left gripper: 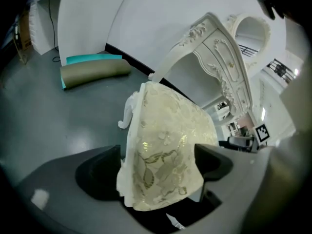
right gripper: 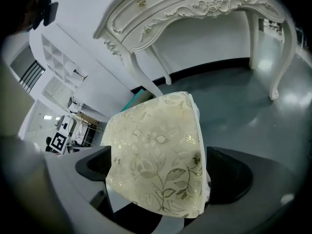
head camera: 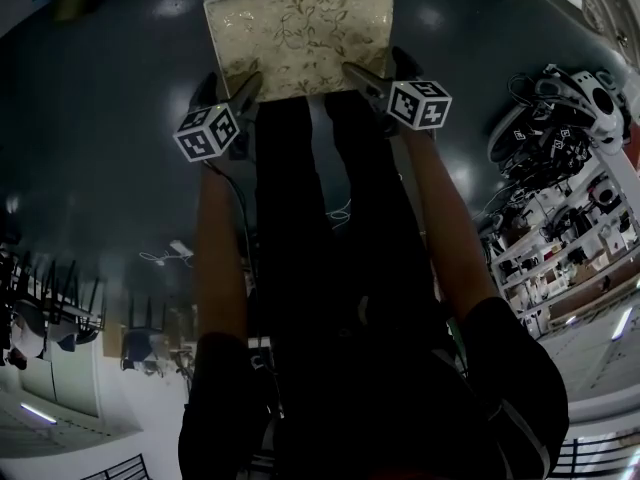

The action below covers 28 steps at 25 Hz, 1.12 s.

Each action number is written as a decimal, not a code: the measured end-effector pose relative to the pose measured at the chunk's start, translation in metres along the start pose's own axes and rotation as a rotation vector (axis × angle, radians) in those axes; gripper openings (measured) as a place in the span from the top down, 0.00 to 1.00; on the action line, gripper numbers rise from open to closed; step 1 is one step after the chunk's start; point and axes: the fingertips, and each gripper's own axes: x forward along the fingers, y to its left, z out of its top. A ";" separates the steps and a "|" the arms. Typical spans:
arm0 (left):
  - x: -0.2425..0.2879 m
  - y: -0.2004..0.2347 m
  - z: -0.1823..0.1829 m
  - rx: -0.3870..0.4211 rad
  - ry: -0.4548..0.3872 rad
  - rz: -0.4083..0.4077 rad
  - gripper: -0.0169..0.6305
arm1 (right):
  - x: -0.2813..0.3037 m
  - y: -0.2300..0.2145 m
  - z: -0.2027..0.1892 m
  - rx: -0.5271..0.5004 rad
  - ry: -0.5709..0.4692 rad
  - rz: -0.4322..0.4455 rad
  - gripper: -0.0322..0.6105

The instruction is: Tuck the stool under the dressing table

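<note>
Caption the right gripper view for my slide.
Open right gripper straddling a corner of the floral-cushioned stool, the white dressing table beyond.

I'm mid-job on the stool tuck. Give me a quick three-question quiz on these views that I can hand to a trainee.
1. True or false: the stool already stands under the dressing table.
2. What sits between the jaws of the left gripper and of the right gripper? A. a near corner of the stool. B. a table leg. C. nothing.
3. Fill in: the stool's cushion bears a ___ pattern.

Key
1. False: it stands out on the floor, short of the table.
2. A: each gripper has its open jaws on either side of one corner.
3. Floral.
</note>
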 end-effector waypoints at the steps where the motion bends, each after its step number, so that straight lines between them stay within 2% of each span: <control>1: 0.004 0.002 -0.001 -0.004 0.009 -0.004 0.26 | 0.002 -0.003 -0.001 0.000 0.003 0.006 0.02; 9: 0.023 0.011 -0.008 -0.017 0.062 -0.084 0.24 | 0.034 -0.022 -0.017 0.051 0.041 0.047 0.02; 12: 0.026 0.010 -0.007 0.012 0.082 -0.102 0.23 | 0.043 -0.026 -0.024 0.037 0.070 0.039 0.02; 20: 0.033 0.006 -0.003 0.105 0.132 -0.145 0.22 | 0.051 -0.024 -0.024 0.023 0.101 0.090 0.02; 28: 0.044 0.003 -0.006 0.074 0.181 -0.264 0.22 | 0.059 -0.025 -0.026 0.028 0.141 0.162 0.02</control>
